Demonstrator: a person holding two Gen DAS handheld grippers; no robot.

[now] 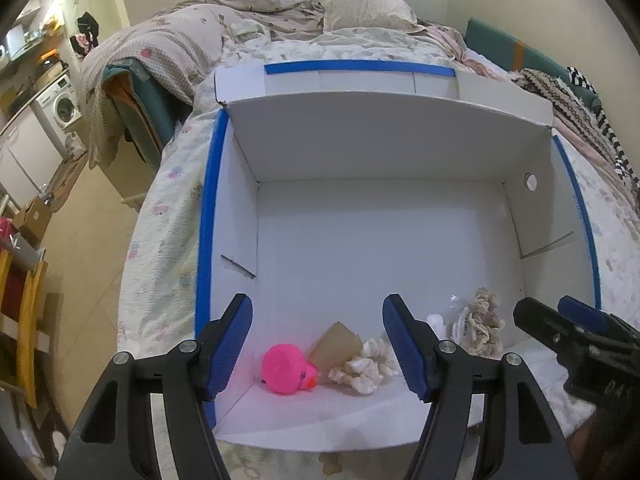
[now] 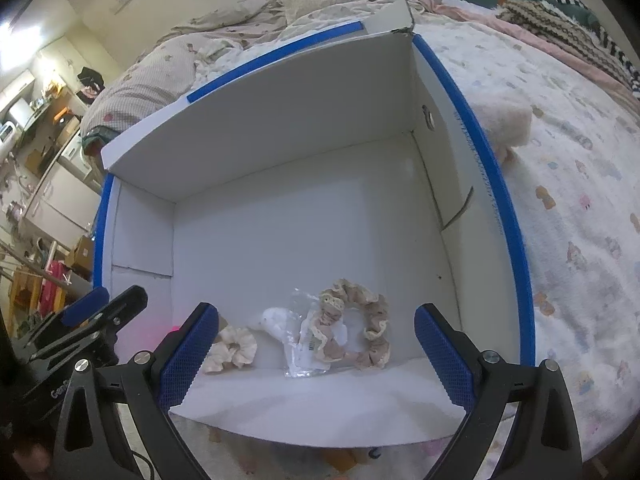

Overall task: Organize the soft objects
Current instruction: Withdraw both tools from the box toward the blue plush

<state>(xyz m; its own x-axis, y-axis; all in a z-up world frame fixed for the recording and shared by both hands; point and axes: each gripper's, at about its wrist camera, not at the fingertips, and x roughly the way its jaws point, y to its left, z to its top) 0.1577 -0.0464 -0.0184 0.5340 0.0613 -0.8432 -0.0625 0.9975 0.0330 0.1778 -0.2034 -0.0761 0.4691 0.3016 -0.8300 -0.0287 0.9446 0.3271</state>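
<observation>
Both my tongs, left [image 1: 318, 346] and right [image 2: 316, 354], gape empty over the box [image 1: 380, 152]. Only left view shows the pink duck [image 1: 289, 369]; right shows the whole lace scrunchie [image 2: 356, 334].

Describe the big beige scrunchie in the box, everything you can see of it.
The big scrunchie is a ruffled fabric ring in dusty beige-pink with cream lace trim along its edges. It lies flat on the white box floor near the front wall, towards the right side, its centre open. Its left part rests on a clear plastic packet holding a printed label. Nothing grips it: the right tongs hang open above it, not touching.
</observation>
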